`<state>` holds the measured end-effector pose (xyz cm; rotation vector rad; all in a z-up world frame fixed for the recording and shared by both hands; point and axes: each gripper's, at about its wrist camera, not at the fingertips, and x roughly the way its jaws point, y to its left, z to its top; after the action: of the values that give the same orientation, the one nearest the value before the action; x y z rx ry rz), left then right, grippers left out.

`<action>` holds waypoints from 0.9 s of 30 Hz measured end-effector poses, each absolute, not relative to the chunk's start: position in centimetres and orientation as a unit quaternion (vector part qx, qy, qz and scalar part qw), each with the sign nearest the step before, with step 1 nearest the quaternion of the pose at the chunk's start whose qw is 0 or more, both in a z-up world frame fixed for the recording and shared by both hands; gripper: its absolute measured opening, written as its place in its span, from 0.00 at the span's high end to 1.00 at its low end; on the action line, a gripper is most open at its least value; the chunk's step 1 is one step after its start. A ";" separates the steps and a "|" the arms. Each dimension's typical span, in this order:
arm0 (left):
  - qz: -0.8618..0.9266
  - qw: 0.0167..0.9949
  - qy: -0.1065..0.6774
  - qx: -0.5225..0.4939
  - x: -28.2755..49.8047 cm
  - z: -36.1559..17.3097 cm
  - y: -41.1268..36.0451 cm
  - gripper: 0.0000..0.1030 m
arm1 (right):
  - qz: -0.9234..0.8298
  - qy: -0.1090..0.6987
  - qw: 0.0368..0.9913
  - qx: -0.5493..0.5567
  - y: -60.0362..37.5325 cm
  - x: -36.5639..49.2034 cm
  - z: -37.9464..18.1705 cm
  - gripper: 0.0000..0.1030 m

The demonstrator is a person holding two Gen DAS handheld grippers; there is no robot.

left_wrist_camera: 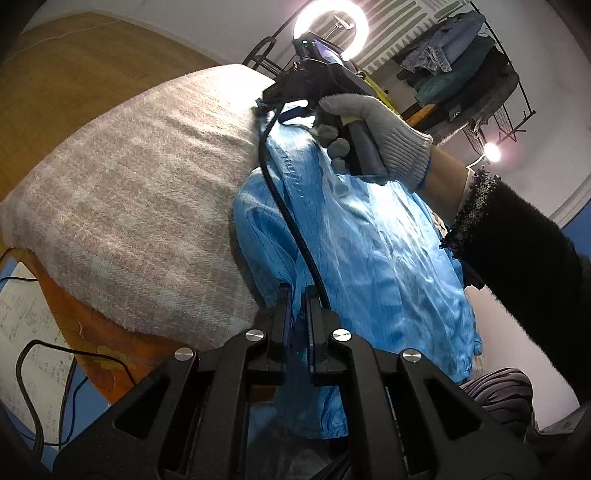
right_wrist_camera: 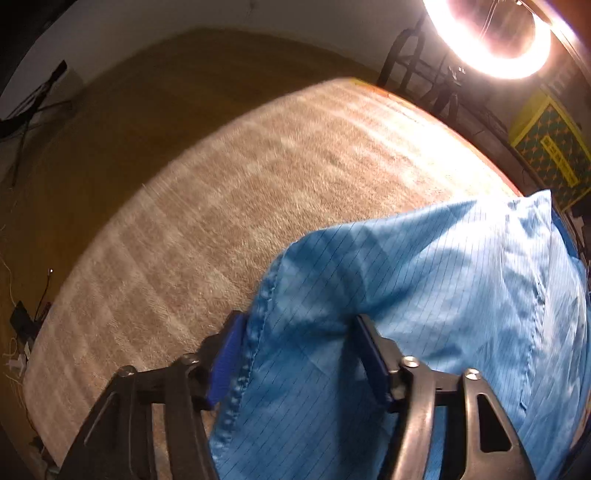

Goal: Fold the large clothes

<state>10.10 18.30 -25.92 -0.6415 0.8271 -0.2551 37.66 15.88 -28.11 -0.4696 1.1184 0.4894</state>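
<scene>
Beige woven cloth (right_wrist_camera: pixel 258 206) covers the tabletop (left_wrist_camera: pixel 110 354), whose orange edge shows under it at 7 o'clock in the left wrist view; a ring light (left_wrist_camera: pixel 331 33) and a rack of hung clothes (left_wrist_camera: pixel 461 70) stand behind. The task's garment, a blue pin-striped coat (left_wrist_camera: pixel 362 251), lies along the right part of the cloth, running from 12 to 6 o'clock in the left view, its gathered cuff or hem near the tabletop edge.

My left gripper (left_wrist_camera: pixel 297 314) has its fingers closed on a pinch of the blue fabric at the near end. My right gripper (right_wrist_camera: pixel 299 354), held by a gloved hand (left_wrist_camera: pixel 373 133) at 12 o'clock in the left view, points steeply down over the far end. Its fingers (right_wrist_camera: pixel 227 354) stand part-way open, with a stitched seam edge of the coat lying between them. Fabric drapes against both, yet I see no firm pinch.

I judge the step in hand to be securing the second corner before a fold is made. No fold looks finished. The next move calls for the right fingers to close fully on the seam, gathering all layers, then both hands lifting together with even tension so the slippery fabric does not slide out or bunch.
</scene>
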 end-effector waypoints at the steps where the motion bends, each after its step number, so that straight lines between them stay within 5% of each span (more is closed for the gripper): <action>1: -0.120 0.860 0.393 -0.304 10.0 -25.9 18.3 0.96 | 0.225 0.520 0.794 -0.221 15.6 37.8 -28.0 0.72; 2: -0.119 0.861 0.391 -0.303 9.9 -25.8 18.3 0.96 | 0.228 0.523 0.792 -0.218 15.3 37.9 -27.8 0.94; 3: -0.117 0.864 0.388 -0.299 9.7 -25.5 18.3 0.96 | 0.232 0.526 0.790 -0.211 14.9 38.1 -27.6 1.00; 13: -0.074 0.884 0.368 -0.278 7.2 -24.4 19.2 0.96 | 0.276 0.463 0.841 -0.052 7.2 38.9 -19.5 1.00; 23: -0.006 0.866 0.414 -0.278 8.1 -28.1 20.7 0.94 | 0.273 0.490 0.824 -0.078 11.2 40.5 -23.3 1.00; 27: 0.006 0.874 0.397 -0.280 6.8 -27.0 20.8 0.94 | 0.259 0.478 0.833 -0.106 11.8 39.6 -23.1 0.59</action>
<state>6.80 20.82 -27.00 -0.5840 0.8301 0.0130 39.61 11.79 -23.08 -0.2240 1.0124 0.5490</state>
